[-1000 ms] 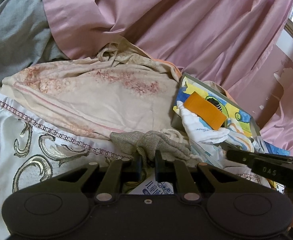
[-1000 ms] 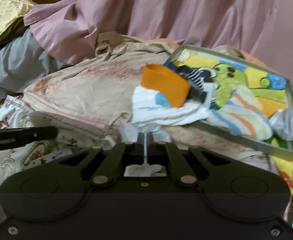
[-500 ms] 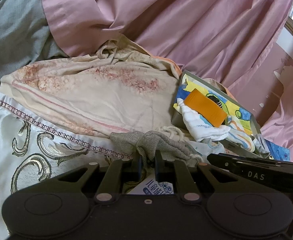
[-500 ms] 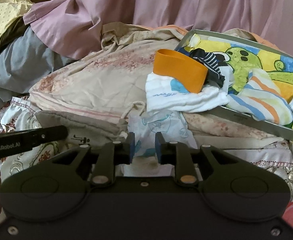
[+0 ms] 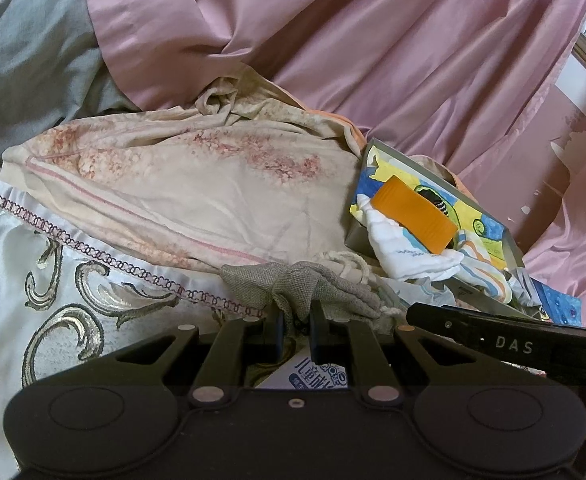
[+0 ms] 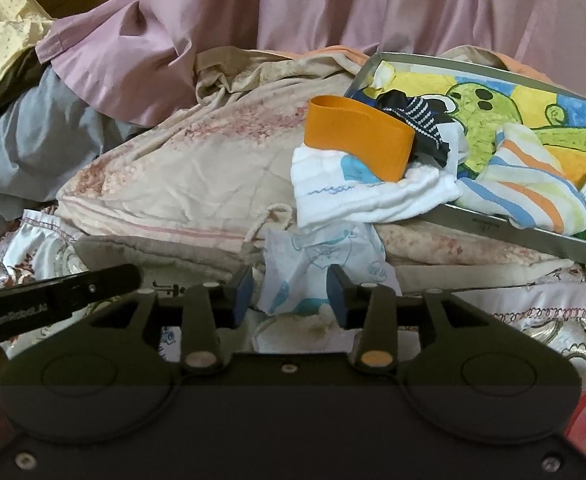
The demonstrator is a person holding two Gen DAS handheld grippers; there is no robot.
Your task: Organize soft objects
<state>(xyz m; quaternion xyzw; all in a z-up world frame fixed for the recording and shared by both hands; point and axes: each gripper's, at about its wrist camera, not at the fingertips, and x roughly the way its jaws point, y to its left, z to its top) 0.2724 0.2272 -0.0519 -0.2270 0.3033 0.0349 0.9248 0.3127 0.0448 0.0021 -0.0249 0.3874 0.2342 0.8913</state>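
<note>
Left gripper (image 5: 295, 330): pinching a bunched fold of the grey woven pouch (image 5: 301, 286), which is lying on the bed pile in front of the floral pillowcase (image 5: 197, 196).
Right gripper (image 6: 289, 294): standing wide apart, holding nothing, with the printed white cloth (image 6: 321, 264) lying between and just beyond its fingers.
Largest to smallest: one pink curtain (image 5: 373, 48) hanging behind; one floral pillowcase; one metal tray (image 6: 505, 226) with a cartoon lining; one grey woven pouch; one printed white cloth; one orange band (image 6: 357, 140) resting on a white garment at the tray's edge.
Handling: pouch and cloth are looking light, limp and unbreakable; likely sagging when lifted.
Hold: taking a gathered fold or bunched edge is looking safest.
</note>
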